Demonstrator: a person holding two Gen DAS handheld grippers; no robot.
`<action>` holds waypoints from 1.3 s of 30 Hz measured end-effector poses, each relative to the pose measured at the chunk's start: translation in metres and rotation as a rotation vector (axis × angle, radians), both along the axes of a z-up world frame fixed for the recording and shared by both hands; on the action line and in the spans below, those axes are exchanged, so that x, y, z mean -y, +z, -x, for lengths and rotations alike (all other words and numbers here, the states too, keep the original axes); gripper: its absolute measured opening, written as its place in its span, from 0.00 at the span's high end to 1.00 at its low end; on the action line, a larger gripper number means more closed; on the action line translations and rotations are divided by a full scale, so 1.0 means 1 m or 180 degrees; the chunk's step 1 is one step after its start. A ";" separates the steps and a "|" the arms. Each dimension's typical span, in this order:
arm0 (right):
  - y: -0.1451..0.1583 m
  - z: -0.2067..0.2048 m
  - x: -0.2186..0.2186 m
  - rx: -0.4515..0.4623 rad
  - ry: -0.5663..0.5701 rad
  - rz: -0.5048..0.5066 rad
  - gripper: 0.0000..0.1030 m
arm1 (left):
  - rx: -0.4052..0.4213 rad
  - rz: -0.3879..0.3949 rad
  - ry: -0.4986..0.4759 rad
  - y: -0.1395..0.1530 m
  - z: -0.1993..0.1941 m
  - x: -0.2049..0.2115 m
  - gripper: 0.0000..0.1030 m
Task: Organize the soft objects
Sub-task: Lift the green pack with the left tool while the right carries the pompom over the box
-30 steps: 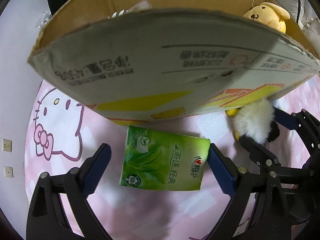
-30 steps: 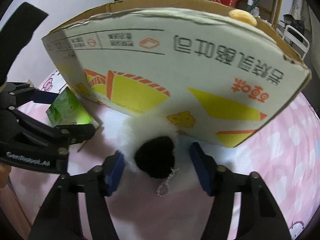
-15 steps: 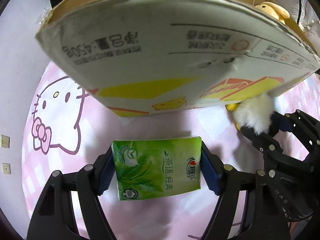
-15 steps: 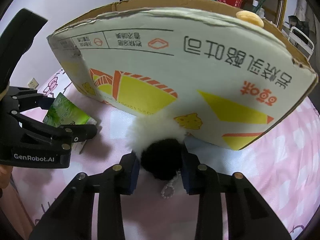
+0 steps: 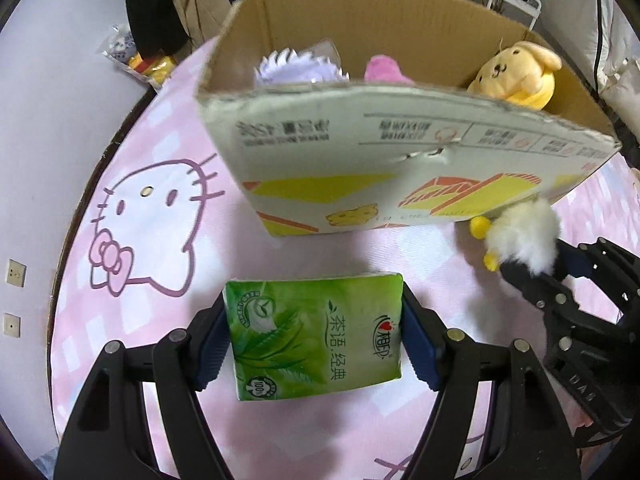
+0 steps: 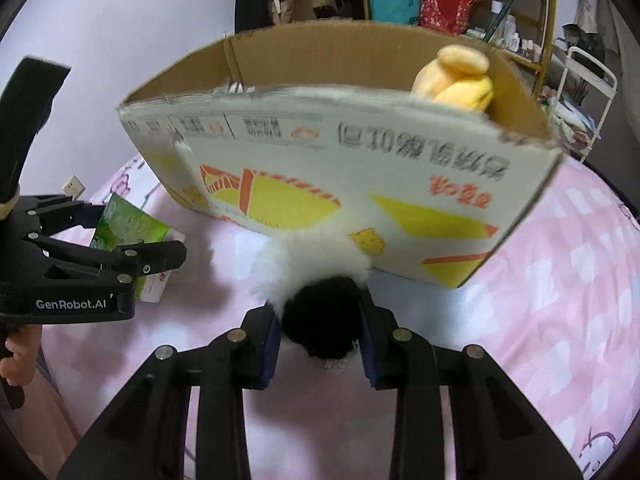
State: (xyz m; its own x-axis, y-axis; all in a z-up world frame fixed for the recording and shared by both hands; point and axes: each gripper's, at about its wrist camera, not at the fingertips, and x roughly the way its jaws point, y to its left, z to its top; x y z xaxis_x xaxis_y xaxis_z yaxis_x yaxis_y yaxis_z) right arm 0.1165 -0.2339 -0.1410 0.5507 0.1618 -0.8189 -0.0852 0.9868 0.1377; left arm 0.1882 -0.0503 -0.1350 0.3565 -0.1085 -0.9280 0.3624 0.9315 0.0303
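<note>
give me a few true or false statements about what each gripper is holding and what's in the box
1. The left gripper is clamped on a green tissue pack. True.
2. The right gripper is empty. False: its pads squeeze a black and white fluffy toy.
3. A yellow plush dog sits inside the cardboard box. True.
4. The cardboard box is closed with flaps. False: its top is open, with soft things showing inside.
5. The bedsheet is plain blue. False: it is pink with a cartoon cat.
</note>
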 end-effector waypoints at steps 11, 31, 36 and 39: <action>0.054 0.034 0.012 0.0506 -0.0226 -0.0104 0.66 | 0.0680 0.0250 0.0004 0.059 0.037 -0.010 0.28; 0.129 0.042 0.029 0.1441 -0.0393 -0.0035 0.66 | 0.2333 0.0828 -0.0053 0.160 0.071 -0.008 0.28; 0.129 0.030 0.033 0.1491 -0.0425 -0.0055 0.66 | 0.2449 0.0850 -0.0035 0.163 0.060 -0.004 0.28; 0.125 0.022 0.035 0.1506 -0.0432 -0.0039 0.66 | 0.2426 0.0814 -0.0024 0.159 0.048 0.001 0.28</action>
State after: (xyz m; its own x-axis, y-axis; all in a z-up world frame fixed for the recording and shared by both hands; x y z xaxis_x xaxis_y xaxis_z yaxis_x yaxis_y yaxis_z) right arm 0.0946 -0.2690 -0.0155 0.8785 0.0709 -0.4724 -0.0120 0.9919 0.1267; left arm 0.1406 -0.0508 0.0244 0.8803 -0.2897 -0.3758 0.3343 0.9407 0.0580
